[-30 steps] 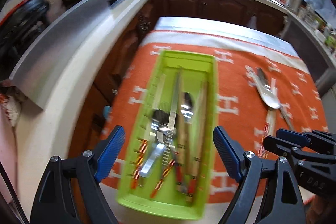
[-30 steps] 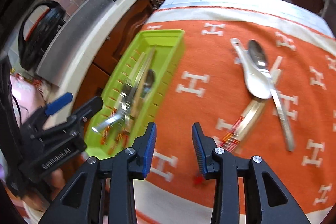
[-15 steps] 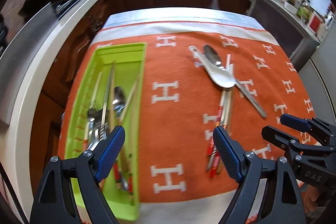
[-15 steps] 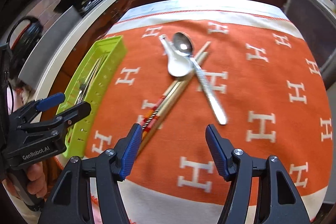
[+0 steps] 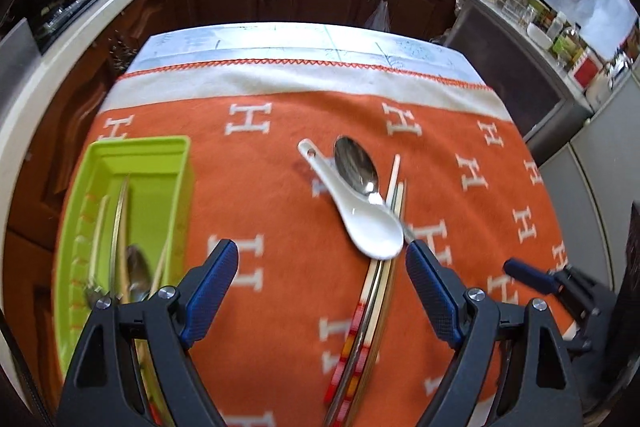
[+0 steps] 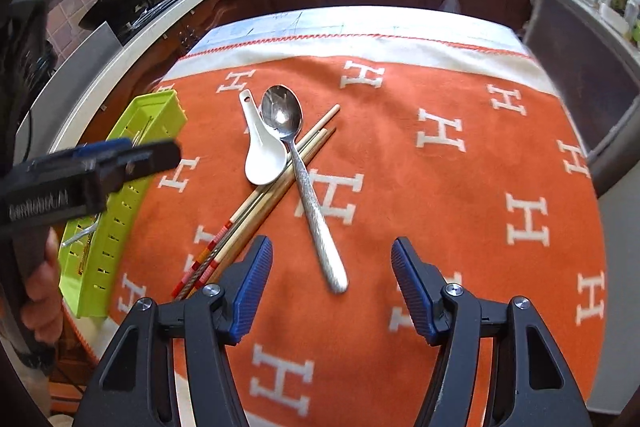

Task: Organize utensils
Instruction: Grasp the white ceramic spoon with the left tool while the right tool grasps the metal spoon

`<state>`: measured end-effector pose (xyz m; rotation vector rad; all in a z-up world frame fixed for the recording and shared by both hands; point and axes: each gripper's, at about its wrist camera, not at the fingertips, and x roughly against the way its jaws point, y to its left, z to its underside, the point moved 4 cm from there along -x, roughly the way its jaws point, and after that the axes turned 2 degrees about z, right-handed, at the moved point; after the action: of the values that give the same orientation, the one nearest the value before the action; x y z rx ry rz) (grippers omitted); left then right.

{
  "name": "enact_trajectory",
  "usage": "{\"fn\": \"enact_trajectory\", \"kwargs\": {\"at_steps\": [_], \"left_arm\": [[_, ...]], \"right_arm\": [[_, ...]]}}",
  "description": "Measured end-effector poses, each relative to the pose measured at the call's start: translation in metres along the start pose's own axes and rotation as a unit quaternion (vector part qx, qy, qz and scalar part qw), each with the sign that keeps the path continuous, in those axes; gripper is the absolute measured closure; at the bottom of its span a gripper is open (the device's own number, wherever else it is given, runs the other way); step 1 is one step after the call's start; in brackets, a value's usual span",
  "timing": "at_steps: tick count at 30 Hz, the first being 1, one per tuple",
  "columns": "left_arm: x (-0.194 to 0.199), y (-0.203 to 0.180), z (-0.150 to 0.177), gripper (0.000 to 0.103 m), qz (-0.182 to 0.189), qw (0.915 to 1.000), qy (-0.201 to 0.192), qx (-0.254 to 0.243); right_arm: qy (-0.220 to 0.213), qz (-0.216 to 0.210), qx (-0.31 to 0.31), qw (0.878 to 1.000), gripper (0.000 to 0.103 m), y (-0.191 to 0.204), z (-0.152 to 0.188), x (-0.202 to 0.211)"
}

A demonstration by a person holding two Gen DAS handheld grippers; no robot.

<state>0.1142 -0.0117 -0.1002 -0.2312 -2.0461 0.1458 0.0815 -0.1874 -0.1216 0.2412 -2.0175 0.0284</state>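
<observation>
Both claws hang released and empty: the left gripper (image 5: 322,261) over the chopsticks (image 5: 370,311), the right gripper (image 6: 332,259) above the metal spoon (image 6: 316,211), green tray (image 6: 120,227) alongside.

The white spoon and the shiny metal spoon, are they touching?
Touching. In the right wrist view the white spoon lies against the metal spoon, whose bowl overlaps its handle with no gap.
</observation>
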Motion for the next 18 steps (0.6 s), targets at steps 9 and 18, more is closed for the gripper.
{"fn": "enact_trajectory", "kwargs": {"at_steps": [9,18], "left_arm": [[-0.057,0.009,-0.031,0.039,0.037,0.9984,0.025,0.033],[-0.087,0.006,-0.032,0.049,0.05,0.9976,0.035,0.031]], "right_arm": [[0.016,-0.021,0.011,1.0,0.049,0.003,-0.016,-0.039],[0.024,-0.026,0.014,0.999,0.079,0.0,-0.014,-0.064]]}}
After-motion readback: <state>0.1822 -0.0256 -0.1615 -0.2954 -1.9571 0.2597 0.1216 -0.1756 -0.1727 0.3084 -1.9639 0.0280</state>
